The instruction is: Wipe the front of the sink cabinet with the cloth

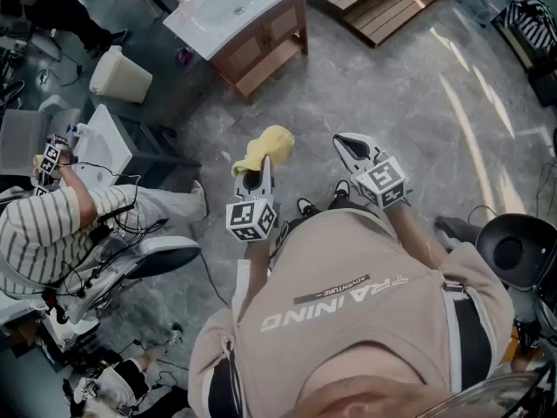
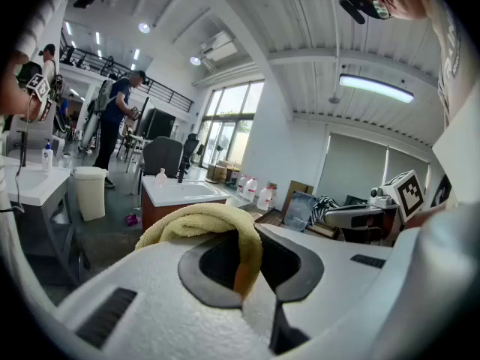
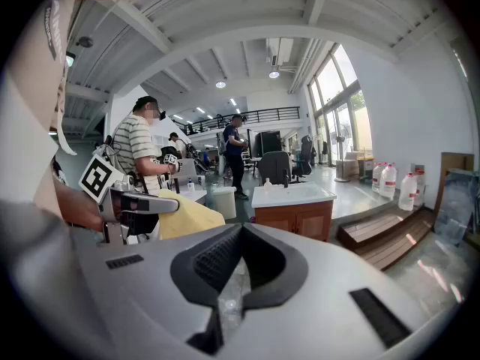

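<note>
Shirt (image 1: 348, 329) print reads "TRAINING"; left tool (image 1: 255, 178) pinches yellow cloth (image 1: 266, 148), right tool (image 1: 346, 144) pressed together

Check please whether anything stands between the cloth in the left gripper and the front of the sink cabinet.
Nothing visible does. The left gripper holds the yellow cloth, and only bare floor lies between it and the sink cabinet. The white bin stands off to the left, out of the path.
</note>
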The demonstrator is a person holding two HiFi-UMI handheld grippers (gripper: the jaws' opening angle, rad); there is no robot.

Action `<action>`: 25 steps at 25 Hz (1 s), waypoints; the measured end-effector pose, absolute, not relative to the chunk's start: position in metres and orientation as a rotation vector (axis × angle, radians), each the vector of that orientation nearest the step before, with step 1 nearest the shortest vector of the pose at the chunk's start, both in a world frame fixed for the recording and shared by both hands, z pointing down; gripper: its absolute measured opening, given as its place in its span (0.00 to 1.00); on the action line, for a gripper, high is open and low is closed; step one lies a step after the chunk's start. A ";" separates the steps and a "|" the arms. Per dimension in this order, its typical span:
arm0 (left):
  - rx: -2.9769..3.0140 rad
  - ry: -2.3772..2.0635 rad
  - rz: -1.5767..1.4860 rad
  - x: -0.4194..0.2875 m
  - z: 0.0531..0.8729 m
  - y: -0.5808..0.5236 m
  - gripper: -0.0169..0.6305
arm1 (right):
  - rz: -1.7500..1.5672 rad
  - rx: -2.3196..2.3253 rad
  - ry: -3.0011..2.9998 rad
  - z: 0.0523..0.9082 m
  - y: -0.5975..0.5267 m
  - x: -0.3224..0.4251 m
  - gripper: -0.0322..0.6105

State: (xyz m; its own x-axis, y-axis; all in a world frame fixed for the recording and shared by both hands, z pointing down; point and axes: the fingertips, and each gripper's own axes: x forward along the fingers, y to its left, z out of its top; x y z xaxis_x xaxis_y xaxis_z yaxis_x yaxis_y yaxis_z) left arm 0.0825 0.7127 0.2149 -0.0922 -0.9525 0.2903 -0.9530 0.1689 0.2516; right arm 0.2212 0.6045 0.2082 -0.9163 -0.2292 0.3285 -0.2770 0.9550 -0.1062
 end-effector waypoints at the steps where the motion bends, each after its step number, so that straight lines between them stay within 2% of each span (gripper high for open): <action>1: 1.796 -2.064 0.000 0.085 0.220 0.715 0.09 | 0.215 0.370 -2.787 0.210 0.605 0.222 0.07; 18: 1.770 -2.041 -0.027 0.071 0.236 0.719 0.09 | 0.237 0.439 -2.753 0.219 0.604 0.219 0.07; 25: 1.711 -2.119 0.000 0.057 0.228 0.693 0.09 | 0.246 0.363 -2.800 0.222 0.563 0.200 0.07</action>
